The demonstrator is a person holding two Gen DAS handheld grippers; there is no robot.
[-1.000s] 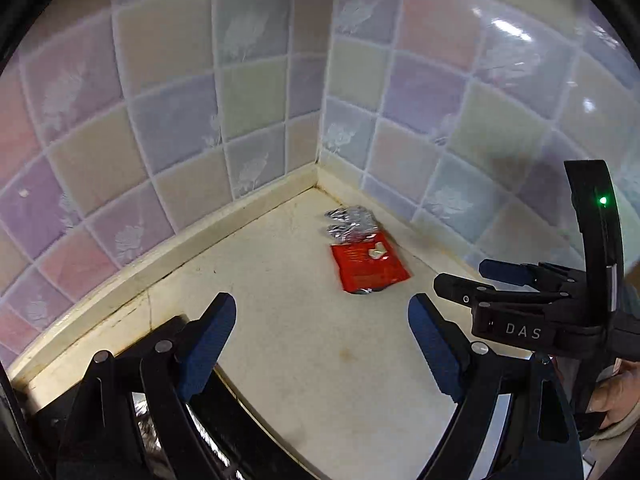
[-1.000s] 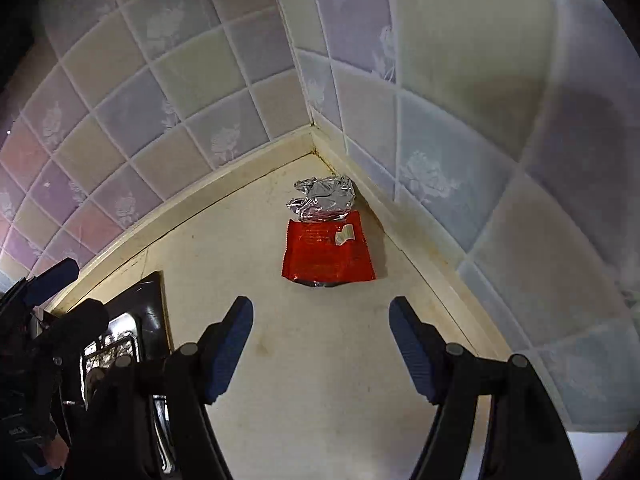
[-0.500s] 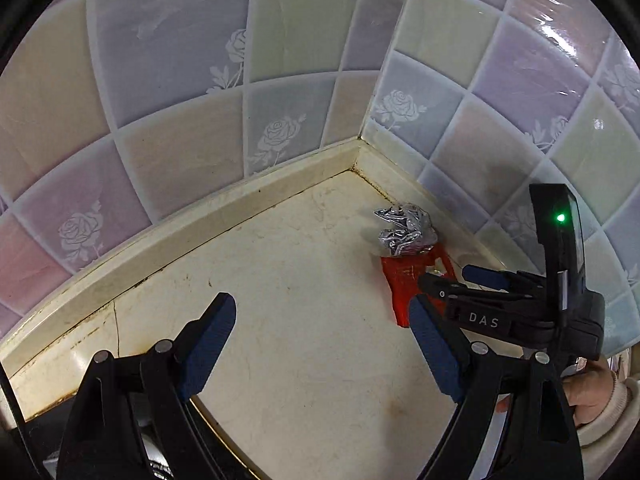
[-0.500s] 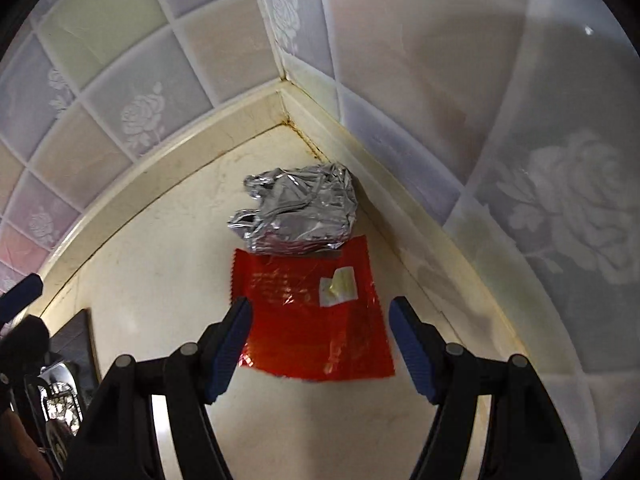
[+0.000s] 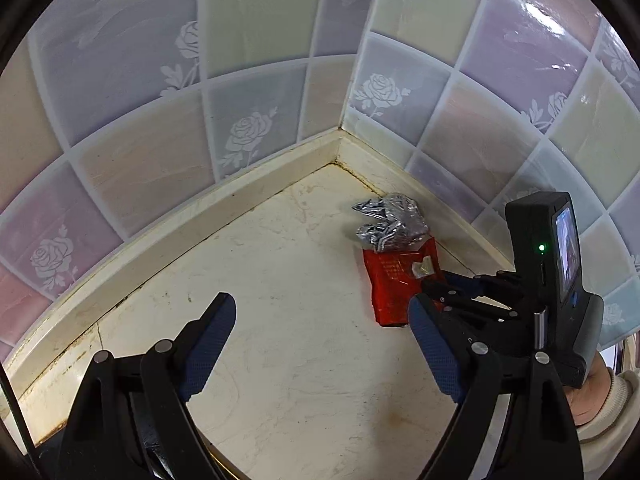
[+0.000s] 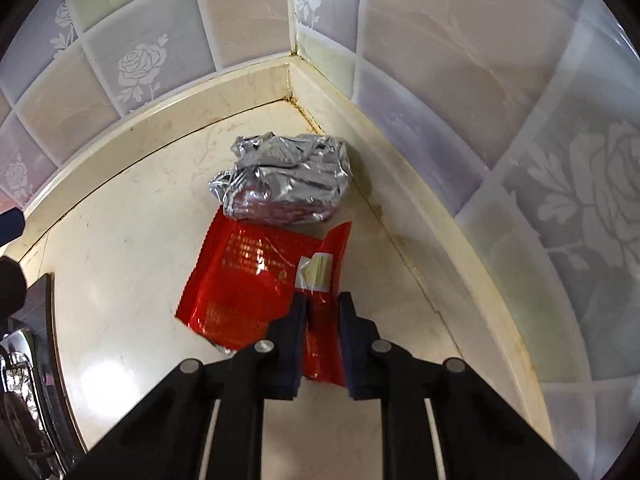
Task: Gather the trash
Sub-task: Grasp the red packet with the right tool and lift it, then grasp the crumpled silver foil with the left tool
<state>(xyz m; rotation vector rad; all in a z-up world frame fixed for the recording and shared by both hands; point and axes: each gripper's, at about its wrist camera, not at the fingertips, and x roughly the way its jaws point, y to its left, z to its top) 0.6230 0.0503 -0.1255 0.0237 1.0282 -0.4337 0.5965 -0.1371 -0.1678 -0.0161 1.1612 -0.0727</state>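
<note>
A flat red wrapper (image 6: 248, 280) lies on the cream counter in the tiled corner, with a crumpled silver foil wrapper (image 6: 288, 180) resting on its far edge. My right gripper (image 6: 322, 304) is closing on the red wrapper's near right part. The film is bunched up between the pads. In the left wrist view the same red wrapper (image 5: 394, 284) and silver foil (image 5: 390, 226) sit to the right of centre, with the right gripper (image 5: 438, 282) on the wrapper. My left gripper (image 5: 320, 304) hangs open over bare counter, left of the trash, with nothing between its fingers.
Two tiled walls (image 6: 460, 80) meet close behind the trash, with a raised cream kerb (image 5: 208, 216) along their base. A black stove edge (image 6: 50, 320) with foil lining lies at the left. A hand (image 5: 592, 392) in a pale sleeve holds the right gripper.
Both grippers came down and closer to the corner. The right jaws went from wide apart to pinched on the red wrapper, whose right side now folds upward.
</note>
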